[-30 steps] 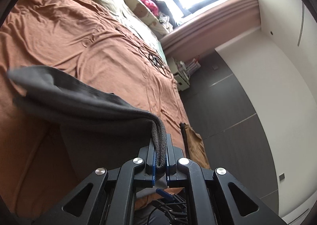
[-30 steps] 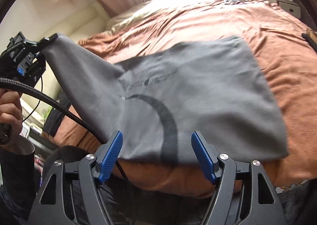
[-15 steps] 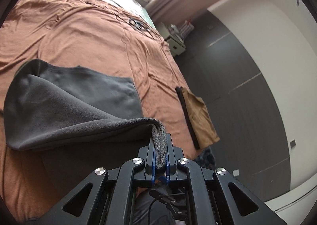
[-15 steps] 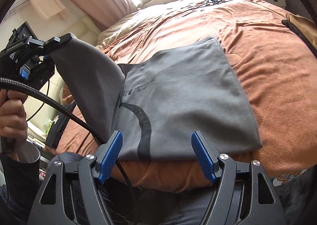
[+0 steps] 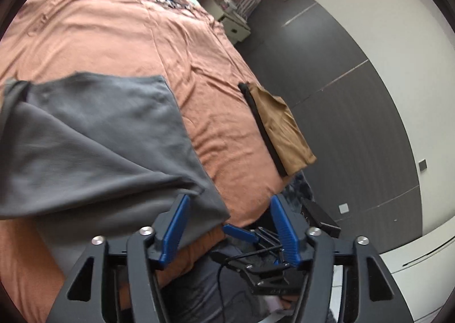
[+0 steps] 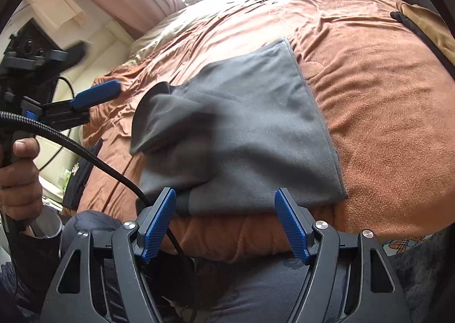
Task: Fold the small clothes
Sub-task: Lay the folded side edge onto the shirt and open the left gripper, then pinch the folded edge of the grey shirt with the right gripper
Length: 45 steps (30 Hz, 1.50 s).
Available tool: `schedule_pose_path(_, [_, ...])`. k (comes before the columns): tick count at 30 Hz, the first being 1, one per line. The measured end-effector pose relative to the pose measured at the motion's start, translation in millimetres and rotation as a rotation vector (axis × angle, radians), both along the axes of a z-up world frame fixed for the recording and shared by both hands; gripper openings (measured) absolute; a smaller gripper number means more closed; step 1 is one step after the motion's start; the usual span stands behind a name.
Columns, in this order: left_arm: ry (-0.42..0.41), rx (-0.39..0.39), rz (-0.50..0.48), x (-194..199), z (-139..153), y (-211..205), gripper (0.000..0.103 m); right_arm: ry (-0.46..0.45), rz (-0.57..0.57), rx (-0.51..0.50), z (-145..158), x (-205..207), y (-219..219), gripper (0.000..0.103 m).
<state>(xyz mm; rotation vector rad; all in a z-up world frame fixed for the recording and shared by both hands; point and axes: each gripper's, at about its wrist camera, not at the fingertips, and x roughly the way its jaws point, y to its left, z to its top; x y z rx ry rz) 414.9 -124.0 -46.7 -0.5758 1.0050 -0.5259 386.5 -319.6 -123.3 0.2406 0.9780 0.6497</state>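
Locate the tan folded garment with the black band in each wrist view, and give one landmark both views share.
Left wrist view: the tan folded garment lies right of centre, at the bed's edge beside the dark wall panels.
Right wrist view: the same garment sits at the far upper right, partly cut off by the picture's edge.
Shared landmark: the grey garment spread on the orange bedspread.

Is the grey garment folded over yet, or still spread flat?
Folded over. One side of the grey garment lies loosely doubled across its middle on the bed, with both grippers open and clear of it.
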Motion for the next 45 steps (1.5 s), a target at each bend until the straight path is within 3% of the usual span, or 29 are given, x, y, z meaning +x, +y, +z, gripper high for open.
schedule_pose_path(7, [0.007,0.049,0.125,-20,-2,71,0.063,-0.005,0.045,-0.077,3,21,14,0.071])
schedule_pose_path(16, [0.065,0.08,0.271,-54,-28,157,0.063,-0.005,0.075,-0.14,14,62,30,0.07])
schedule_pose_path(20, [0.096,0.076,0.309,-63,-42,177,0.063,0.023,0.089,-0.131,12,82,37,0.054])
schedule_pose_path(26, [0.124,0.077,0.303,-70,-56,182,0.063,0.043,0.146,-0.206,0,101,59,0.047])
schedule_pose_path(28, [0.135,0.089,0.287,-69,-59,178,0.063,0.048,0.165,-0.23,-4,107,69,0.039])
schedule_pose_path(30, [0.14,0.099,0.272,-68,-61,175,0.063,0.041,0.179,-0.242,-6,110,77,0.02])
schedule_pose_path(33, [0.141,0.115,0.26,-69,-62,172,0.063,0.02,0.172,-0.216,-1,113,79,0.004])
schedule_pose_path(37, [0.157,0.125,0.248,-69,-65,167,0.063,-0.002,0.15,-0.135,10,109,65,0.004])
schedule_pose_path(45, [0.14,0.216,0.195,-59,-55,145,0.063,-0.044,0.104,-0.06,24,77,31,0.003])
